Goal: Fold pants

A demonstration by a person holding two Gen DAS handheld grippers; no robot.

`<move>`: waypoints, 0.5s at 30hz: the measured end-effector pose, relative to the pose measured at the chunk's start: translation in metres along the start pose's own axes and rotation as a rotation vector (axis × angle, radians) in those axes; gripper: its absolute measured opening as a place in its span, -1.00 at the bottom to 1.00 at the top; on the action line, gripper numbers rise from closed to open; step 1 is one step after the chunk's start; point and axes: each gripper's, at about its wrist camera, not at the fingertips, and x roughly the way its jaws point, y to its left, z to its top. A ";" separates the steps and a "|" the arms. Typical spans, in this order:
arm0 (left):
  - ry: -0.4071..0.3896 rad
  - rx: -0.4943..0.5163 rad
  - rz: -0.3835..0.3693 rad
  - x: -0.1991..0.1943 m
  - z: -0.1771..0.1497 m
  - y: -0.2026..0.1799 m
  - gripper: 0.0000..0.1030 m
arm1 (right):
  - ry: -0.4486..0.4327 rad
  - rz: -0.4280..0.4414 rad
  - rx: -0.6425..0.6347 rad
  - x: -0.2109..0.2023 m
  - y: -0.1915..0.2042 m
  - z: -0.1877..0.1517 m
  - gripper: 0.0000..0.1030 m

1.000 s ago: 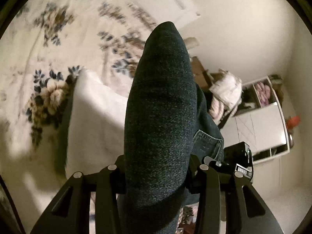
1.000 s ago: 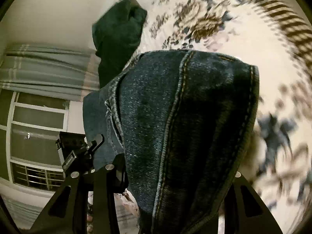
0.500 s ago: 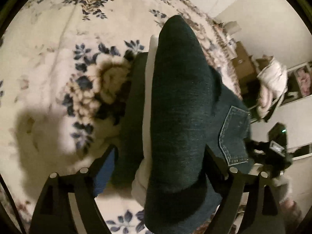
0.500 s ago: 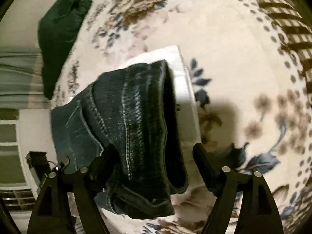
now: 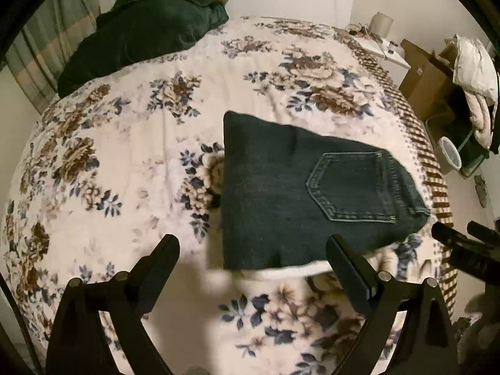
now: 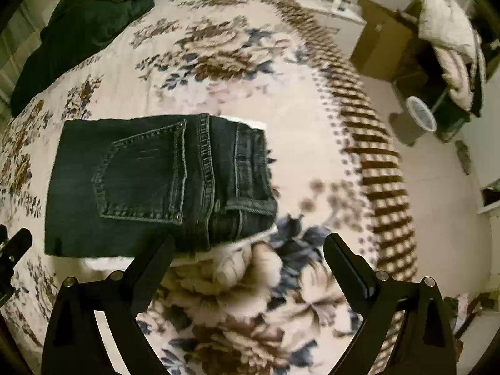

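The dark blue jeans [image 5: 281, 193] lie folded into a compact rectangle on the floral bedspread [image 5: 125, 156], back pocket facing up, resting on a white folded item whose edge shows beneath them. They also show in the right wrist view [image 6: 150, 184], with the waistband at the right end. My left gripper [image 5: 253, 250] is open and empty, held above the near edge of the jeans. My right gripper [image 6: 248, 247] is open and empty, above the waistband corner. The right gripper's body shows in the left wrist view [image 5: 468, 250].
A dark green pillow [image 5: 147, 28] lies at the head of the bed. Past the bed's right edge stand a cardboard box [image 5: 428, 75], a rack with white bedding [image 5: 475, 72] and a small bin [image 5: 450, 156].
Both grippers let go of the jeans and pulled back and up. The jeans, held in both jaws a second ago, now lie flat and folded on the bed.
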 end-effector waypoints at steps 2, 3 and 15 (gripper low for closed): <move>-0.015 -0.006 0.008 -0.018 0.000 -0.003 0.86 | -0.026 -0.020 -0.003 -0.024 -0.001 -0.008 0.90; -0.021 -0.008 0.015 -0.025 -0.001 -0.004 0.86 | -0.040 -0.032 -0.005 -0.041 -0.003 -0.012 0.90; -0.165 0.017 0.014 -0.203 -0.029 -0.030 0.86 | -0.201 -0.042 -0.043 -0.237 -0.028 -0.069 0.90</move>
